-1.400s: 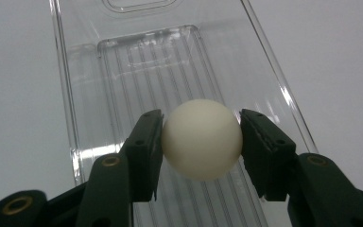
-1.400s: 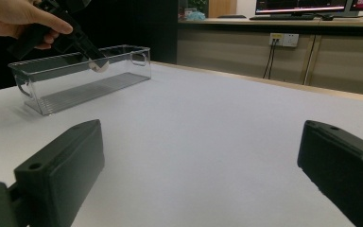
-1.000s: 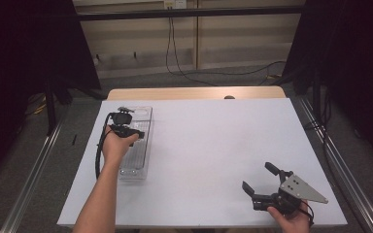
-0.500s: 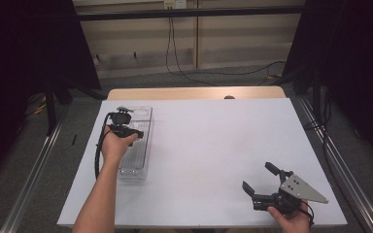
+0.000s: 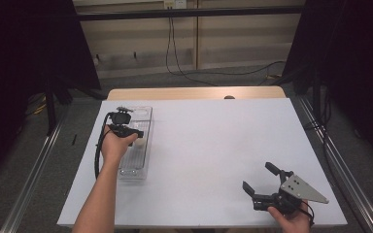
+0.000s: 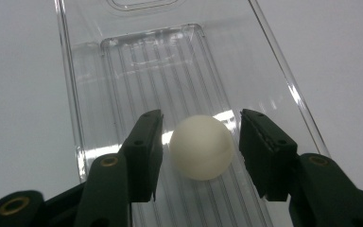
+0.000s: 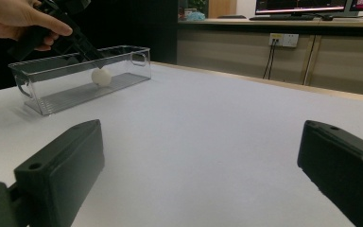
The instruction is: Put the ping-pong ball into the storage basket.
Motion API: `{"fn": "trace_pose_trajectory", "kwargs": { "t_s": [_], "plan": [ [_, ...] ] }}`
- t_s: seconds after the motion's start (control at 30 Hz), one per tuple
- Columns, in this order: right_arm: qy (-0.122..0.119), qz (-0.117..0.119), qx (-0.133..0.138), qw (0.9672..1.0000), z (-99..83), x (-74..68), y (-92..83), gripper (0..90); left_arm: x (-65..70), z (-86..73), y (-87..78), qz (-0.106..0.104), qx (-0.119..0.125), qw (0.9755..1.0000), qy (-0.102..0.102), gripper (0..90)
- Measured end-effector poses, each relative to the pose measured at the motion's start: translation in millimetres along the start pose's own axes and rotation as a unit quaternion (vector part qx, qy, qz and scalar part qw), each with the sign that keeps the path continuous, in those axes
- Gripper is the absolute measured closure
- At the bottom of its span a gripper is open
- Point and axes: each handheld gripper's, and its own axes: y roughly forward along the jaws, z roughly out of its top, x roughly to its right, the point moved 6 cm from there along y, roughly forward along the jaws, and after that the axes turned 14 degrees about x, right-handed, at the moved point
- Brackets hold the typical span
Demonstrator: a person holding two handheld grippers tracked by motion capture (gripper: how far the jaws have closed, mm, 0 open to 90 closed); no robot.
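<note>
Two grippers are in your hands, and each one is spread apart with nothing clamped. Your left gripper (image 6: 201,113) reaches down into the clear plastic bin (image 6: 71,94), and in the left gripper view its black jaws stand on either side of the white ball (image 6: 202,147). A thin gap shows on each side between pad and ball, so the pads bracket the ball without pressing on it. The ball lies on the ribbed floor of the bin, roughly midway between the two long walls. In the right gripper view it sits about halfway along the bin's length. The bin lies on the left part of the white table (image 5: 213,141), close to the left edge, with its long side running away from you. Your left hand (image 5: 115,144) is above the bin in the high view, and the gripper's black cable loops down beside your wrist. Your right gripper (image 5: 256,175) is well apart from all of this, at the near right corner of the table, held in your right hand (image 5: 291,221). Its jaws are wide apart and empty, pointing across the bare tabletop toward the bin, with its grey three-cornered plate on top.
</note>
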Motion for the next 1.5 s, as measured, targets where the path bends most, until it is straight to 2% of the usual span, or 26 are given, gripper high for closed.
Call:
{"fn": "trace_pose_trajectory", "kwargs": {
  "t_s": [0.13, 0.3, 0.33, 0.43, 0.47, 0.5, 0.57, 0.6, 0.63, 0.83, 0.97, 1.0, 1.07, 1.13, 1.27, 1.3, 1.37, 1.43, 1.5],
  "plan": [
    [0.001, 0.002, 0.001, 1.0000, 0.2, -0.1, 0.1, 1.0, 0.5, 1.0, -0.3, 0.002, 0.006, 1.0000, -0.002, 48.5],
    [-0.001, 0.003, 0.000, 1.0000, 0.0, -0.1, 0.0, 1.0, -0.6, 1.9, -3.2, -0.001, 0.004, 1.0000, 0.007, 46.0],
    [0.001, 0.001, 0.001, 1.0000, 0.2, -0.1, 0.1, 1.0, 0.3, 2.2, -3.1, -0.001, 0.010, 0.9999, 0.000, 44.9],
    [-0.001, 0.003, -0.001, 1.0000, 0.1, -0.1, 0.1, 1.0, -1.3, 2.9, -5.2, 0.000, 0.016, 0.9999, 0.003, 41.7],
    [-0.001, 0.004, -0.002, 1.0000, 0.1, -0.4, 0.2, 1.0, -0.4, 3.3, -6.0, -0.001, 0.019, 0.9998, -0.004, 41.3],
    [-0.001, 0.003, -0.001, 1.0000, 0.2, -0.6, 0.6, 1.0, -1.4, 3.6, -7.1, -0.002, 0.021, 0.9998, 0.000, 40.5],
    [-0.003, 0.006, 0.000, 1.0000, 0.1, -1.0, 0.8, 1.0, -0.4, 4.6, -9.1, -0.004, 0.026, 0.9996, -0.005, 37.8],
    [-0.003, 0.005, -0.002, 1.0000, 0.1, -1.1, 0.8, 1.0, -2.2, 4.5, -11.0, -0.005, 0.023, 0.9997, 0.006, 37.4],
    [-0.003, 0.005, -0.001, 1.0000, 0.1, -1.1, 1.0, 1.0, -1.0, 5.3, -11.1, -0.006, 0.032, 0.9994, -0.004, 36.7],
    [-0.006, 0.008, 0.000, 1.0000, 0.3, -1.7, 2.2, 1.0, -1.5, 6.3, -17.8, -0.012, 0.041, 0.9991, 0.002, 31.7],
    [-0.005, 0.006, 0.000, 1.0000, 0.3, -1.7, 1.8, 1.0, -0.4, 7.1, -21.0, -0.019, 0.049, 0.9986, -0.002, 29.0],
    [-0.005, 0.007, -0.001, 1.0000, 0.4, -1.8, 1.6, 1.0, -0.2, 7.4, -20.4, -0.015, 0.057, 0.9982, -0.004, 27.4],
    [-0.005, 0.006, 0.000, 1.0000, 0.5, -1.2, 1.4, 1.0, -0.6, 5.5, -21.4, -0.023, 0.052, 0.9984, -0.001, 26.7],
    [-0.006, 0.006, 0.000, 1.0000, 0.8, -1.0, 1.1, 1.0, -1.2, 4.4, -21.6, -0.023, 0.053, 0.9983, 0.002, 24.5],
    [-0.007, 0.005, 0.000, 1.0000, 1.0, -0.8, 1.0, 1.0, -1.7, 2.4, -21.0, -0.026, 0.058, 0.9980, -0.004, 20.7],
    [-0.008, 0.005, 0.001, 1.0000, 1.0, -0.6, 1.1, 1.0, -0.4, 2.4, -20.3, -0.028, 0.064, 0.9975, -0.011, 20.1],
    [-0.005, 0.006, 0.000, 1.0000, 0.9, -1.2, 1.1, 1.0, -3.0, 1.3, -21.8, -0.030, 0.058, 0.9978, 0.003, 18.7],
    [-0.007, 0.007, 0.000, 1.0000, 0.8, -1.2, 1.4, 1.0, -2.6, 1.5, -21.8, -0.029, 0.069, 0.9972, -0.002, 17.1],
    [-0.006, 0.006, 0.000, 1.0000, 0.9, -1.4, 1.6, 1.0, -3.9, 1.3, -23.1, -0.031, 0.068, 0.9972, 0.006, 16.3]
  ]
}}
